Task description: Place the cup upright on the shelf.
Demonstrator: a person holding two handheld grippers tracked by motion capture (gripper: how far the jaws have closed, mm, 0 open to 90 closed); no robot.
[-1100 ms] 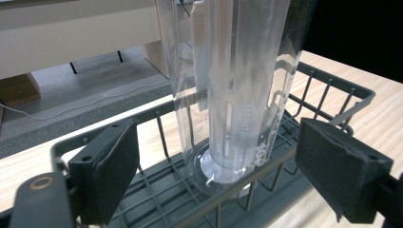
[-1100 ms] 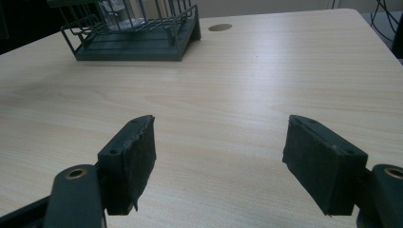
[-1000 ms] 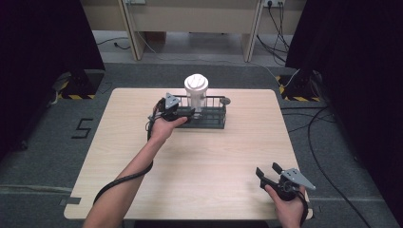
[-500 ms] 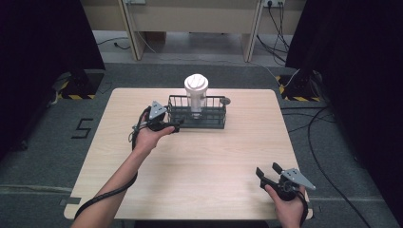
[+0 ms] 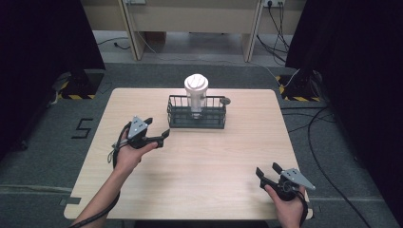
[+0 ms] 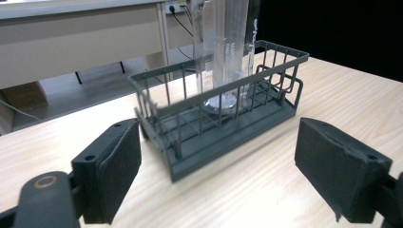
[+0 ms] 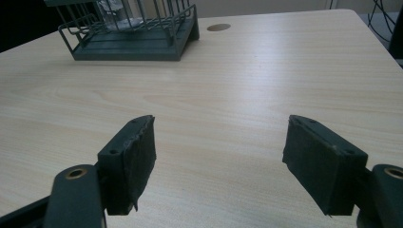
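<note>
A dark wire basket (image 5: 196,114) stands at the far middle of the wooden table (image 5: 199,161). A tall clear cylinder with a white cap (image 5: 196,90) stands upright inside it. My left gripper (image 5: 159,130) is open and empty, a short way left and in front of the basket. In the left gripper view the basket (image 6: 223,114) and the clear cylinder (image 6: 225,52) lie just beyond the spread jaws. My right gripper (image 5: 268,172) hovers open and empty near the table's front right corner, and its view shows the basket (image 7: 133,35) far off.
A small round hole (image 5: 225,100) sits in the tabletop just right of the basket, also seen as a hole (image 7: 218,27) in the right gripper view. Black curtains and floor cables flank the table. A bench (image 5: 190,19) stands behind.
My left gripper has pulled back from the basket's left end, moving left and toward the person, and now hangs open apart from it. The right gripper has stayed put.
</note>
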